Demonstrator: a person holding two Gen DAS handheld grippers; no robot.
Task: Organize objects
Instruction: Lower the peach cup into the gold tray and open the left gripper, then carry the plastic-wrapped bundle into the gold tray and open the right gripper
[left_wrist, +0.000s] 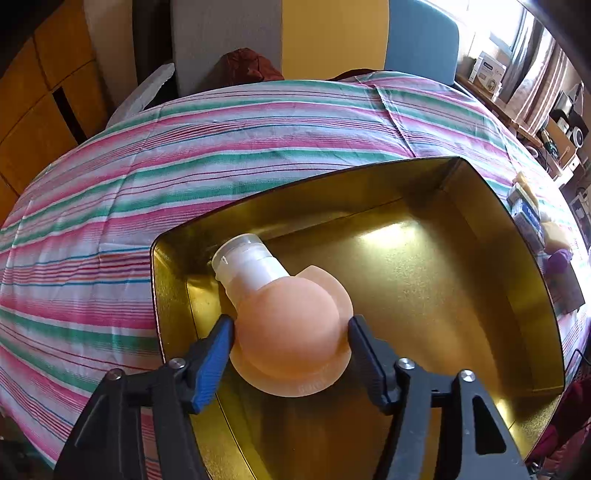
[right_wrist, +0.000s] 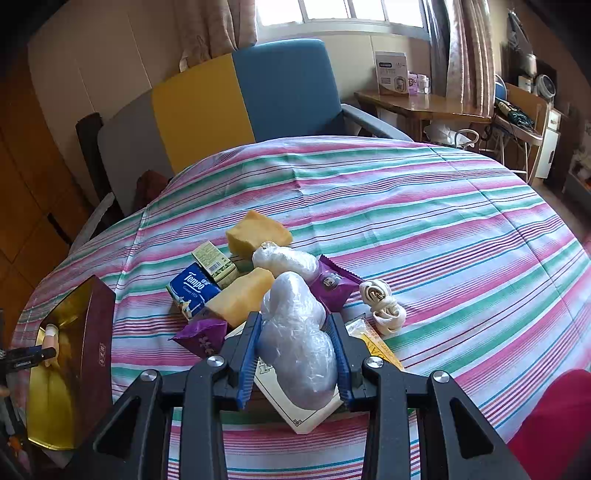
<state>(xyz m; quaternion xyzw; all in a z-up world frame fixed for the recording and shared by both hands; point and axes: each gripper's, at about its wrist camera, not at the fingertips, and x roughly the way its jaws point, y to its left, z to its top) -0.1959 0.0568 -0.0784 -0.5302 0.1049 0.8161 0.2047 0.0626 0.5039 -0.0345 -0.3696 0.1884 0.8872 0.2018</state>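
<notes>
Across the bench, under its striped cloth, the biggest thing is the gold-lined tin box, which sits at the left of the pile and looks like the place where the loose items are meant to go. On the box floor, near its left wall, lies a soft peach bottle with a white cap. The left hand-held gripper straddles it with fingers spread wide and standing just clear of its sides, so the bottle seems set down rather than held. To the right, the right hand-held gripper is clamped on a crinkled plastic bag, likely the next item for the box. Round it crowd yellow sponges, a blue tissue pack, purple wrappers and a coiled white cord; a white card lies underneath, and could snag as the bag lifts.
</notes>
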